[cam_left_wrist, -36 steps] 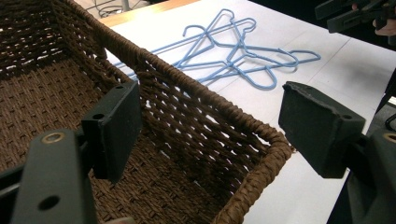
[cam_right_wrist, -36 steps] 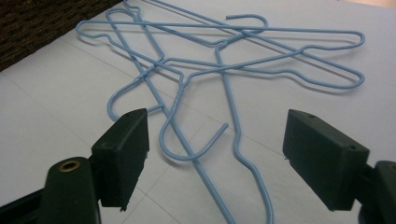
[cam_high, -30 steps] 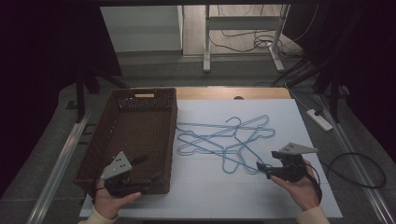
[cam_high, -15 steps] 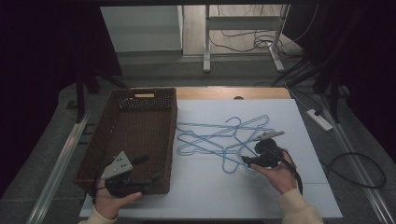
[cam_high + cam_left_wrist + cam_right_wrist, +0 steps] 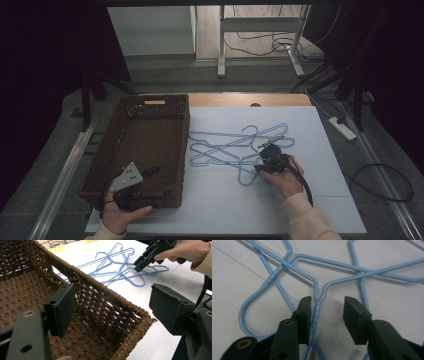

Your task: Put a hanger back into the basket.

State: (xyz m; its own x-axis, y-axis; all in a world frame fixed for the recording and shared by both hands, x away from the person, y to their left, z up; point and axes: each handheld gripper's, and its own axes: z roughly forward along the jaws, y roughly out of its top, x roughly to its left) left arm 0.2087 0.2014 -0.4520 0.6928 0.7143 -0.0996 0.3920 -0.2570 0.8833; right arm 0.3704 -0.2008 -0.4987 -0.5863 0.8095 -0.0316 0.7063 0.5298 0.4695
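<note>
Fingers (image 5: 305, 312) of the right gripper (image 5: 327, 302) have just been closing and now stand half-spread around the twisted neck (image 5: 317, 312) of one blue wire hanger. The neck runs close along one pad, while the other pad is clear of it, so nothing is pinched yet. A second ago that hand hung near the right edge of the desk (image 5: 240, 210). It has since come inward and down to the tangle of hangers (image 5: 235, 145), which lies flat on the desk just beside the basket (image 5: 186, 135). I judge a pick-up is about to begin, probably to move the hanger into the basket.

The left gripper (image 5: 112, 302) has kept its place at the basket's near corner. Its fingers are spread wide, one inside the rim and one outside.

By count there is one desk, one brown woven basket with nothing in it, at least three hangers (perhaps four, as they overlap), and two grippers.
</note>
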